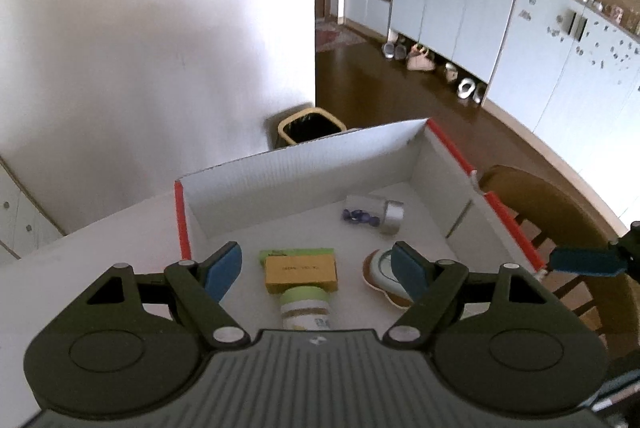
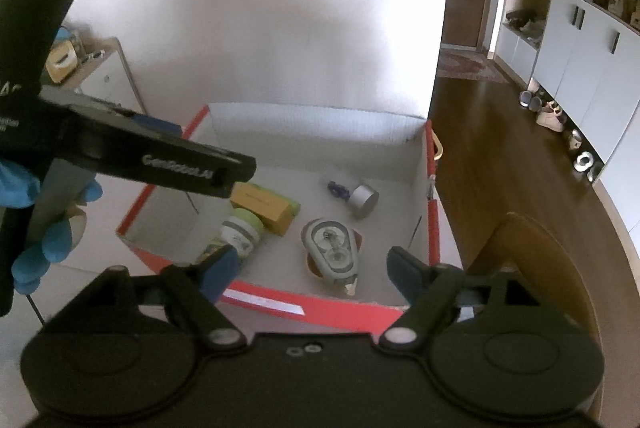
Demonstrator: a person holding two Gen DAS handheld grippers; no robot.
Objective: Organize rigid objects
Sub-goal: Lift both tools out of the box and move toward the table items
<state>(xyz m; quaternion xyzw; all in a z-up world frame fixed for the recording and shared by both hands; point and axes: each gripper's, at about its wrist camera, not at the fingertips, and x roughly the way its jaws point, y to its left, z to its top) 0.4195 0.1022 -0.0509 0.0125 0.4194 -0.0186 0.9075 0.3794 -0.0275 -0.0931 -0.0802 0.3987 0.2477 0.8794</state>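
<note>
A red-edged white box stands on the white table. Inside lie a yellow-brown small box, a green-lidded jar on its side, a correction-tape dispenser and a silver-capped bottle with purple beads. My left gripper is open and empty above the box's near side; its body shows in the right wrist view. My right gripper is open and empty over the box's front wall; one fingertip shows in the left view.
A wooden chair stands right of the box. A lined bin sits on the dark floor by the wall. Cabinets with shoes beneath line the far right. A blue-gloved hand holds the left gripper.
</note>
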